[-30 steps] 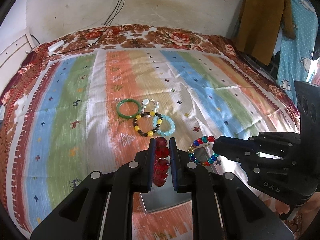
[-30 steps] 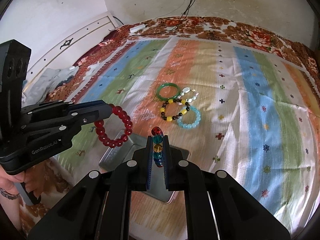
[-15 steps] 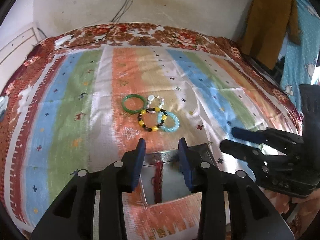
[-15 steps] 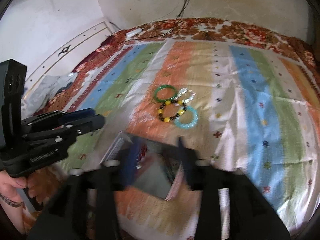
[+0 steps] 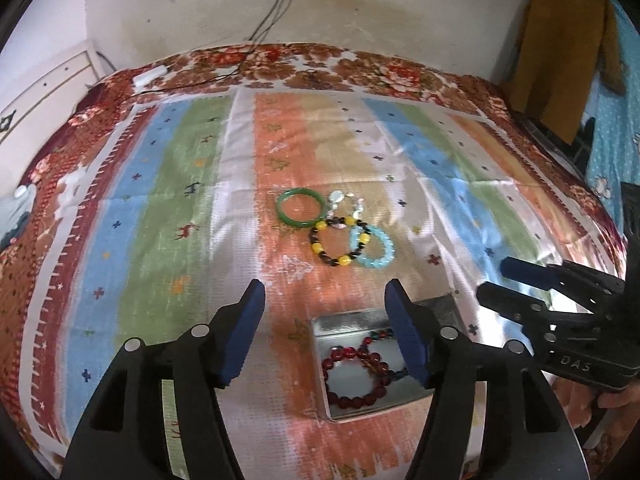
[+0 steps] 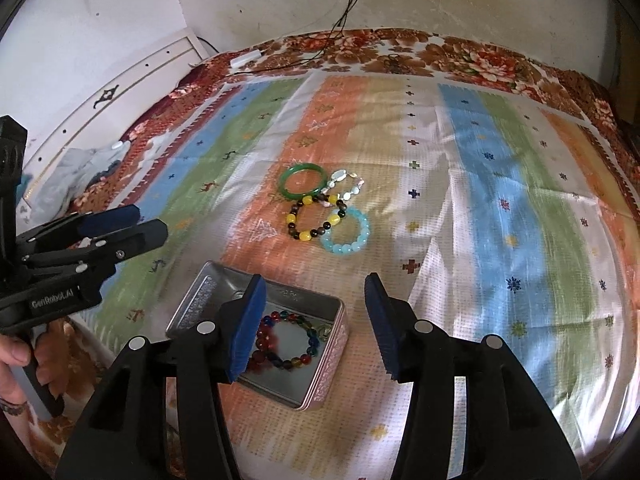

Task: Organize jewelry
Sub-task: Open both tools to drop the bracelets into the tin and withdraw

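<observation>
A metal tin (image 5: pixel 320 364) (image 6: pixel 192 300) lies open on the striped bedspread. In it lie a dark red bead bracelet (image 5: pixel 352 376) and a multicoloured bead bracelet (image 6: pixel 298 340). Farther out lie a green bangle (image 5: pixel 300 208) (image 6: pixel 304 181), a white pearl bracelet (image 5: pixel 340 200) (image 6: pixel 344 186), a yellow-and-black bead bracelet (image 5: pixel 336 244) (image 6: pixel 316 218) and a light blue bead bracelet (image 5: pixel 374 248) (image 6: pixel 348 234). My left gripper (image 5: pixel 325 294) (image 6: pixel 150 226) is open and empty above the tin. My right gripper (image 6: pixel 314 286) (image 5: pixel 494 280) is open and empty over the tin's far side.
The bed fills the view, with a floral border (image 5: pixel 360 68) at the far side. Cables and a white adapter (image 5: pixel 150 76) lie at the back left. A headboard (image 6: pixel 132 88) stands left. A brown coat (image 5: pixel 560 48) hangs at the right.
Both grippers have opened and let their bracelets go. The red bracelet and the multicoloured bracelet now lie in the tin. Both grippers have risen and drawn back a little.
</observation>
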Demonstrator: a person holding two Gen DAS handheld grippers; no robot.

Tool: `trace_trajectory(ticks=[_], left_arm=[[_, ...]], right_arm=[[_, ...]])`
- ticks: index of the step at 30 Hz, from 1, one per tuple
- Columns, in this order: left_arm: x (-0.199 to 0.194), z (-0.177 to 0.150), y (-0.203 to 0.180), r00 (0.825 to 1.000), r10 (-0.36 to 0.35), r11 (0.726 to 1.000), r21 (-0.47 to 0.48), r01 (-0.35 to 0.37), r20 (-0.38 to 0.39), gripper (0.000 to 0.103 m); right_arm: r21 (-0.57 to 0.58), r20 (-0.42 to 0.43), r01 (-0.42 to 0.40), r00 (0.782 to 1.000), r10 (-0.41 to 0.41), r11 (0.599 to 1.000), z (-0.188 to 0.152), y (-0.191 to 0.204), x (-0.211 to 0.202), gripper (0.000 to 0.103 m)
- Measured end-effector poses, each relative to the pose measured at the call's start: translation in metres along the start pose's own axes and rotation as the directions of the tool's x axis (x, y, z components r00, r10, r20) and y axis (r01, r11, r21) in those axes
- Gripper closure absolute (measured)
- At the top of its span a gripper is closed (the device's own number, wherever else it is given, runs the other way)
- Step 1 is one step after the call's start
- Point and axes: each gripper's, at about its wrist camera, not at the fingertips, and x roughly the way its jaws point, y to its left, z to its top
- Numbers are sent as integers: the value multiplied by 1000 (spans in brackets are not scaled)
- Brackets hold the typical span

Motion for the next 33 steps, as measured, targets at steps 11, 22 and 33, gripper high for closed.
trace_trajectory(ticks=[11,22,33], left_arm=[[15,10,8,999,53,999,8,-53,-8,34],[40,34,2,997,79,996,48,-79,4,34],[64,50,9,999,38,999,14,-38,-34,33]], right_arm=[[33,-5,23,1000,-22,999,15,-15,16,47],[39,-4,30,1000,-30,999,36,-27,30,47],[68,-38,60,998,-57,996,48,-41,57,47]])
